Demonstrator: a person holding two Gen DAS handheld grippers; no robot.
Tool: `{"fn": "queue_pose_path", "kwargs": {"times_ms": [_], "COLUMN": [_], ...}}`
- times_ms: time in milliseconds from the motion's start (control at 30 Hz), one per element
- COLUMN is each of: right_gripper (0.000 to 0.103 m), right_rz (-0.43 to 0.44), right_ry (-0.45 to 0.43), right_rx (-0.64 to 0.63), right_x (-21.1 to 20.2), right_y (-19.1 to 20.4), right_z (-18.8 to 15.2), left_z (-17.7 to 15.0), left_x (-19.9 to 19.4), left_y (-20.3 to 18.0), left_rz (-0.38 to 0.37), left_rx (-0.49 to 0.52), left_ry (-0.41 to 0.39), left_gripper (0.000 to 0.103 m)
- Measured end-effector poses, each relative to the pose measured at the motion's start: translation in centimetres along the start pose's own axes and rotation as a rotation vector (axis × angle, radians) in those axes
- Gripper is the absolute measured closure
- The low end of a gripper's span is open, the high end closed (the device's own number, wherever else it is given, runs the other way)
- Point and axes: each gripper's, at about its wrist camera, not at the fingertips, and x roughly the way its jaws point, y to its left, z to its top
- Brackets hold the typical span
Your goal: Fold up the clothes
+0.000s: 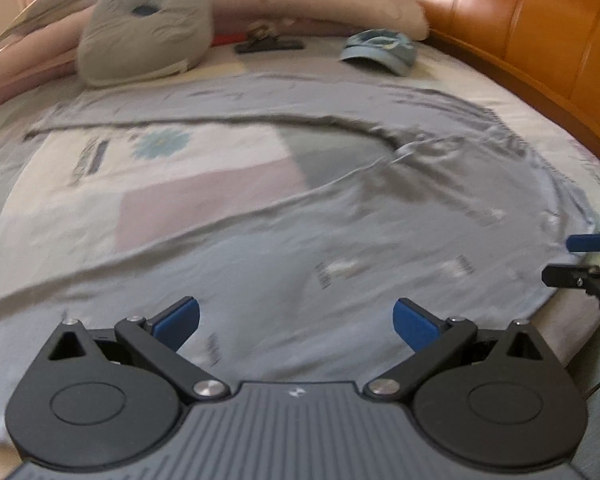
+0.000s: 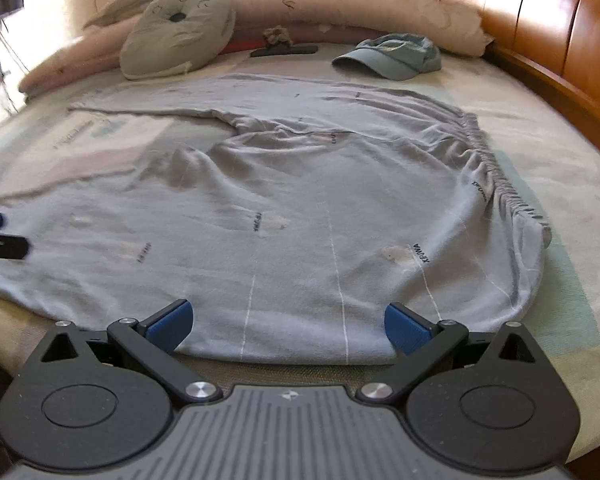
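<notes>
Both tongs, the left gripper [image 1: 296, 322] and right gripper [image 2: 288, 326], gape wide with nothing held, poised over the near edge of grey trousers [image 2: 300, 200] spread flat on the bed [image 2: 560, 160].

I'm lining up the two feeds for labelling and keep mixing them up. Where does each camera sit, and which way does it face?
Left wrist: on the left gripper, open above the grey trousers' near leg, facing across the bed toward the pillows; the right gripper's fingers poke in at right.
Right wrist: on the right gripper, open at the trousers' near edge, facing the same way; left gripper's fingers at left.
Shared: trousers, blue cap, round cushion, wooden headboard.
</notes>
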Motion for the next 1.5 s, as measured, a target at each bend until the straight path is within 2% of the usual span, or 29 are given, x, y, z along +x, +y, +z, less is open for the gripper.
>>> {"fn": "queue_pose_path", "kwargs": {"times_ms": [167, 333, 467, 667, 900, 1033, 1167, 1333, 1500], "right_gripper": [0.000, 0.000, 0.000, 0.000, 0.000, 0.000, 0.000, 0.000, 0.000], "right_rz": [0.103, 0.133, 0.172, 0.308, 0.494, 0.555, 0.608, 0.646, 0.756], "right_ry": [-0.063, -0.129, -0.153, -0.137, -0.020, 0.041, 0.127, 0.282, 0.299], "right_rx": [0.062, 0.093, 0.124, 0.187, 0.289, 0.321, 0.303, 0.229, 0.239], "right_x": [-1.6, -2.0, -1.0, 3.2, 11.0, 15.0, 18.3, 21.5, 24.1], "right_y": [-3.5, -8.1, -12.5, -19.2, -26.2, -28.6, -29.6, -29.2, -28.2], "right_z": [2.4, 5.7, 8.7, 13.0, 20.0, 23.2, 24.9, 25.2, 26.2], "left_z": [1.9, 3.5, 4.6, 6.6, 8.4, 9.0, 9.3, 9.4, 9.3], "left_x": [1.2, 2.8, 3.7, 5.4, 7.6, 8.7, 9.8, 10.5, 11.4], "left_y": [-2.9, -5.8, -7.3, -8.7, -10.1, -10.5, -10.6, -10.2, -10.0], "left_rz": [-0.083, -0.149, -0.193, -0.240, -0.274, -0.284, -0.283, -0.287, -0.280], "left_rx": [0.073, 0.129, 0.144, 0.149, 0.169, 0.154, 0.153, 0.133, 0.118], "left_ry": [-0.016, 0.004, -0.005, -0.021, -0.011, 0.002, 0.016, 0.018, 0.037], "left_gripper": [0.001, 0.001, 0.001, 0.001, 0.001, 0.001, 0.001, 0.001, 0.001]}}
